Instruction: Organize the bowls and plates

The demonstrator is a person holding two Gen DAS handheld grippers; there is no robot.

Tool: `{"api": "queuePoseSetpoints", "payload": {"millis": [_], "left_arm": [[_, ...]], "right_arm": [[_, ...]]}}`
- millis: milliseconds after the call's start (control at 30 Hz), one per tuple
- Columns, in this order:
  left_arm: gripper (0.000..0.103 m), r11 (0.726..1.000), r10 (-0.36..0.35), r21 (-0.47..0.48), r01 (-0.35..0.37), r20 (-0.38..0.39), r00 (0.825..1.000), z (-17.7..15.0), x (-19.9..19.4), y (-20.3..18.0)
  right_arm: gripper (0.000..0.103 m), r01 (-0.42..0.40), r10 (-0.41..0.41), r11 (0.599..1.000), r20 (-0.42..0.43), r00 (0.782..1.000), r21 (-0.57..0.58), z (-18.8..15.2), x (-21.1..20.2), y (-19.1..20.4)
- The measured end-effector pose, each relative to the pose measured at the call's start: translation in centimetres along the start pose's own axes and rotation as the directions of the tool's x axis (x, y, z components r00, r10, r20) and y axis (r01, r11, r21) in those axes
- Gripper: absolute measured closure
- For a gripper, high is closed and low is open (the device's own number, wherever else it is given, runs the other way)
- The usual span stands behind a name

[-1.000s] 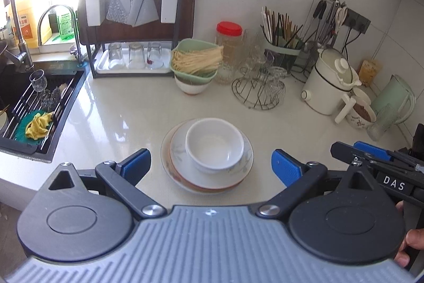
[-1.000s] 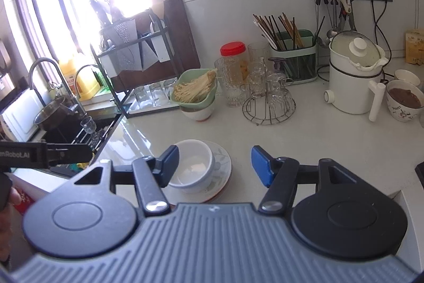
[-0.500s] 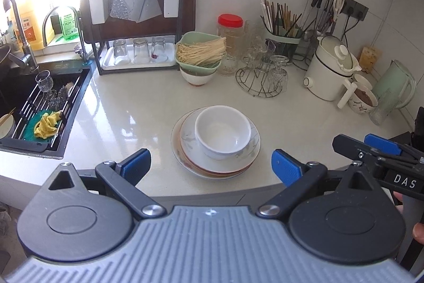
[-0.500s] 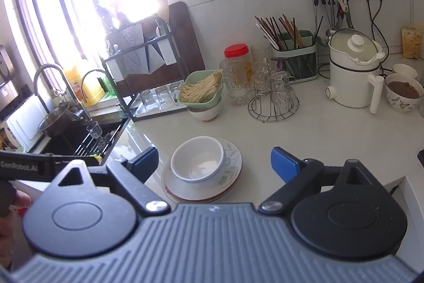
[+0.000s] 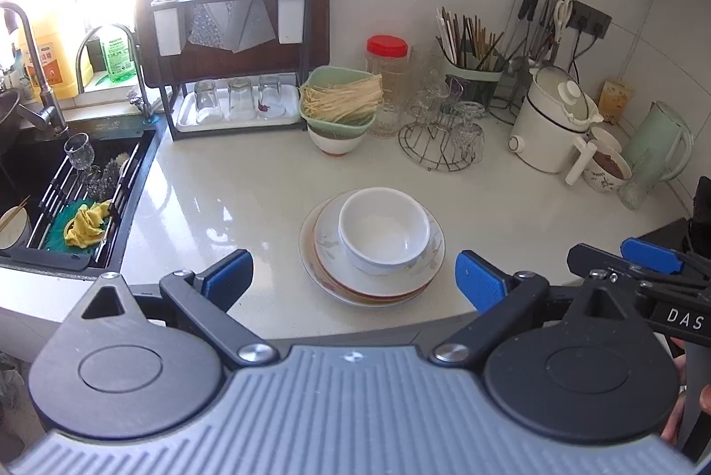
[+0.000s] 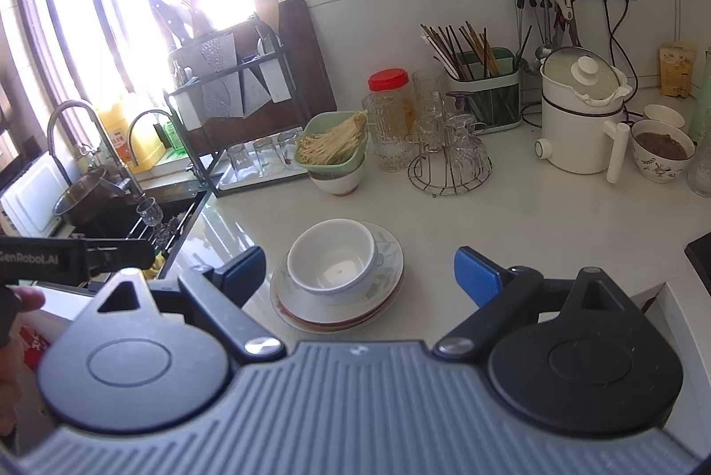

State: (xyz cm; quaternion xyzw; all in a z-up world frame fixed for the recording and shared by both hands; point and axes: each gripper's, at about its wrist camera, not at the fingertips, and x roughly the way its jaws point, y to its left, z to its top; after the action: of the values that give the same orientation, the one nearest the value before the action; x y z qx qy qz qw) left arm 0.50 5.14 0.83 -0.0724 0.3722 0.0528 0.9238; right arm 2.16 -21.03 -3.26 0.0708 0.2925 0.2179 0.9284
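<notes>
Closest to both cameras, the left gripper (image 5: pixel 353 279) and the right gripper (image 6: pixel 360 275) hang over the front edge of the counter (image 5: pixel 231 181), each with its blue fingers spread wide and nothing between them; the right one's jaws have just been opening, and they stand clear of the crockery. Just beyond the fingertips sits the task's thing: a white bowl (image 5: pixel 384 228) resting upright on a stack of plates (image 5: pixel 371 281), near the counter's front edge. By my reading the stacking step looks finished and both tools are off the pile, so the next move calls either for another loose dish or for a two-sided lift of the whole stack, gripping the plate rims low and level so the bowl does not slide. Farther back, a second bowl (image 5: pixel 335 141) sits under a green basket of noodles (image 5: pixel 340 101), and glasses stand on a wire rack (image 5: pixel 437 153). How many plates are in the stack is hard to tell. Glare from the window washes out the dish rack (image 5: pixel 231 44), and the sink (image 5: pixel 66 181) is cut off at the edge.
</notes>
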Motion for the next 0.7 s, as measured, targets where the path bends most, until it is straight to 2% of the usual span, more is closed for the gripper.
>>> {"api": "queuePoseSetpoints", "payload": {"millis": [700], "left_arm": [[0.004,1.000,-0.023,-0.010,0.023,-0.026,0.999,-0.73,0.46,0.80]], "right_arm": [[0.010,0.035,-0.034,0.999,-0.028,0.999,0.011,-0.61,0.17,0.49]]}}
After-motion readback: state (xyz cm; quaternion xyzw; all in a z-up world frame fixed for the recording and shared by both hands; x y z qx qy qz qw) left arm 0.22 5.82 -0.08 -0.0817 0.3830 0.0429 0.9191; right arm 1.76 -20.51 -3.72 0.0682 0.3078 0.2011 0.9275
